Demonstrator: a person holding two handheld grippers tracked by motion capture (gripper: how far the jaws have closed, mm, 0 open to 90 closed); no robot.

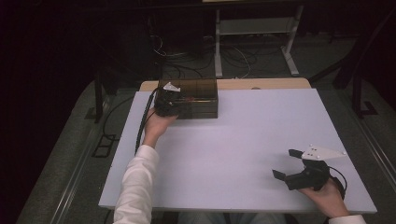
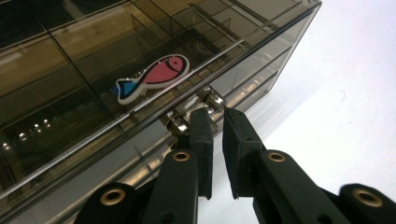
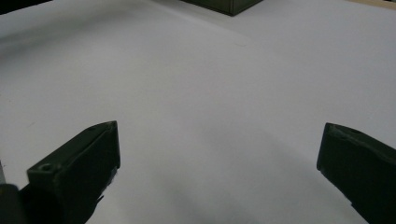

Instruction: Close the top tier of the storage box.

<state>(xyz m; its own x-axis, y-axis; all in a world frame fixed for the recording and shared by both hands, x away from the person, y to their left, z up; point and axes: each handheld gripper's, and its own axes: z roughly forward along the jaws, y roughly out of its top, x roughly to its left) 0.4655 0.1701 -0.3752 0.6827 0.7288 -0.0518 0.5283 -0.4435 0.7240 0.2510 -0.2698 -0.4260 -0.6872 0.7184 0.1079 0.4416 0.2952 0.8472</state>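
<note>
Left gripper [image 2: 217,119]: its two black jaws stand nearly together, a narrow slit between the pads, with nothing gripped in that slit.
Left fingertips [image 2: 201,122]: they sit at the front edge of the smoky box, right against its small metal clasp, one tip on each side of the gap where the latch pieces meet.
Metal clasp [image 2: 212,99]: two shiny latch parts just ahead of the tips, at the seam between lid and base; whether the pads press on it cannot be told.
Smoky box [image 1: 198,95]: a dark see-through case with inner dividers, directly in front of this gripper and running away from it, lid down.
Fish sticker [image 2: 152,78]: pink body, blue tail, white outline, lying on the lid a little beyond the clasp and off to the jaws' left.
Left hand [image 1: 159,125]: it holds the gripper from behind, white sleeve trailing back to the near edge, a cable hanging beside it.
Right gripper [image 1: 286,164]: released, jaws spread wide with bare tabletop between them, holding nothing.
Right gripper's place: well apart from the box, which lies far ahead of its jaws; a corner of the box peeks in at the top of the right gripper view.
Right hand [image 1: 329,196]: it grips the tool from behind at the near right corner.
Table [image 1: 243,140]: pale board beneath both grippers, the box resting at its far side.
</note>
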